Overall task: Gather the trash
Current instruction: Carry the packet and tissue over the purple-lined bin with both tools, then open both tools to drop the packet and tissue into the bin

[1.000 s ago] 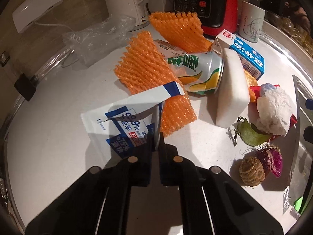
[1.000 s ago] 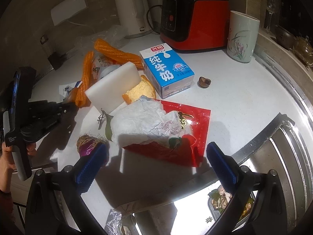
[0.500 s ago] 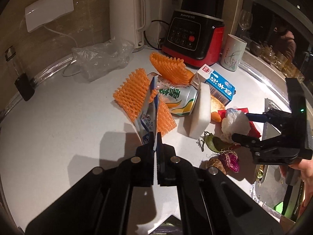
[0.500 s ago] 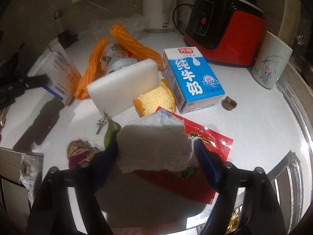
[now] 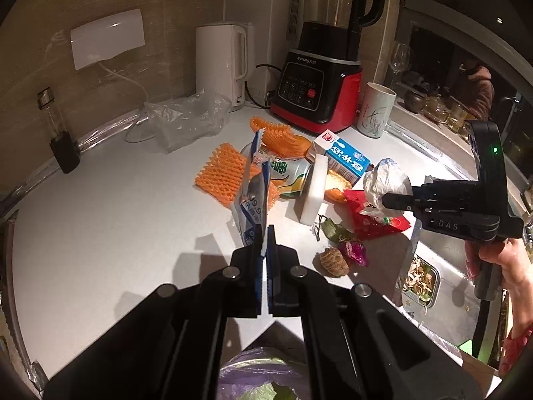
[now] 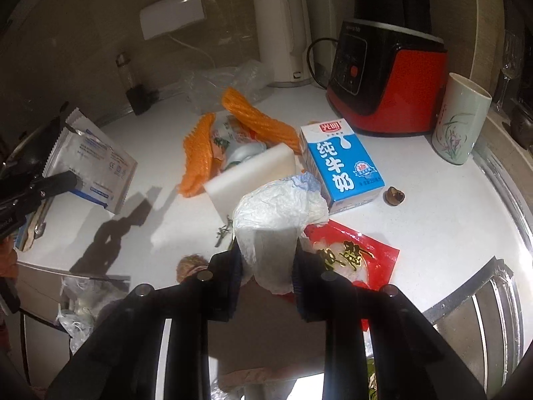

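Left hand-held gripper (image 5: 265,250) was clenched on the corner of a flat blue-and-white wipe packet (image 5: 255,196), which hung edge-on above the worktop (image 5: 110,220). A pinch on the edge suits it: thin foil, nothing else to grab. Below that gripper sat a purple bag (image 5: 263,375) with greens in it, probably the bin liner the packet was headed for.

Right hand-held gripper (image 6: 268,261) was grasping a crumpled white tissue wad (image 6: 278,213), pads squeezing both sides, wad clear of the red wrapper (image 6: 356,256) beneath. Soft bulk, so the jaws stopped part-way.

Versus a second earlier: the packet was lying on the worktop against the orange foam net (image 5: 226,175), and is now lifted off it. The right jaws stood wide around the tissue; they have just been closing, tissue between them. Milk carton (image 6: 339,163), can (image 5: 289,180), white foam block (image 5: 313,190) and net were unmoved, not yet collected.
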`<state>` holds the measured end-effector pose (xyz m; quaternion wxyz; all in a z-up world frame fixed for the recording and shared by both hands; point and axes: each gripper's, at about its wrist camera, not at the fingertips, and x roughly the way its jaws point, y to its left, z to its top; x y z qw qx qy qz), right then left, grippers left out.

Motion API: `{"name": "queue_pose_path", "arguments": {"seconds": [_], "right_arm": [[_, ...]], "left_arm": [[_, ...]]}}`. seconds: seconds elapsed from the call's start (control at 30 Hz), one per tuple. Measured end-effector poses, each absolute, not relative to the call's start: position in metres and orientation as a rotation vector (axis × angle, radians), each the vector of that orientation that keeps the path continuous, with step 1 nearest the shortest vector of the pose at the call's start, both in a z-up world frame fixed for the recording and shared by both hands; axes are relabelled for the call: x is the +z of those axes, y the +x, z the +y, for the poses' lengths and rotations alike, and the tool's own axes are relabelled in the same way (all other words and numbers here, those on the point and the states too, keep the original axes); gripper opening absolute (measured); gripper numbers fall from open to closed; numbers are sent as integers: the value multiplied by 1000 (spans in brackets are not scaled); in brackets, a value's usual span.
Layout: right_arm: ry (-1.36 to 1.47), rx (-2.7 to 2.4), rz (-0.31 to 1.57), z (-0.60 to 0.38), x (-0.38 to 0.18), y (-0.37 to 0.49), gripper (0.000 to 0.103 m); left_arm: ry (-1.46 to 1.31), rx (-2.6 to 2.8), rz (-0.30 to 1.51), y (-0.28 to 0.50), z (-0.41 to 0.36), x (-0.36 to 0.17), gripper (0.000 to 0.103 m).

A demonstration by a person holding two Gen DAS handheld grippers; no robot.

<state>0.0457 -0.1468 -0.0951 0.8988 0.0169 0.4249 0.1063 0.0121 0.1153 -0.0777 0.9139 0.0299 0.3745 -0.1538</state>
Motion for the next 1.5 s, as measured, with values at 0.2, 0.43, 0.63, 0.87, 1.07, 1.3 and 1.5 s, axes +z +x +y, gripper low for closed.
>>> {"name": "queue_pose_path", "arguments": {"seconds": [0.2,0.43,0.63,0.87,1.07,1.3,1.5], "right_arm": [[32,323,849,-110,-59,-8,27],[45,474,899,-54,-65,-79,27],[18,548,992,-21,-90,-110,27],[6,574,1023,-5,-97,-120,27],[-21,587,1059,5,-107,-122,27],[-19,586,1081,9,-118,-118,27],[-22,590,1094,19,-137,-113,28]], "left_arm": [[56,-326,759,-48,126,-66,2],[43,-317,864,-118,143,-99,2],[32,-268,1009,-153,157,-165,2],[-23,-219,1246,-146,168,-280,2],[-70,-226,1325,-140,171,-316,34],[-38,-200,1243,-148,170,-283,57],[9,-186,1059,-162,186,-194,81]]}}
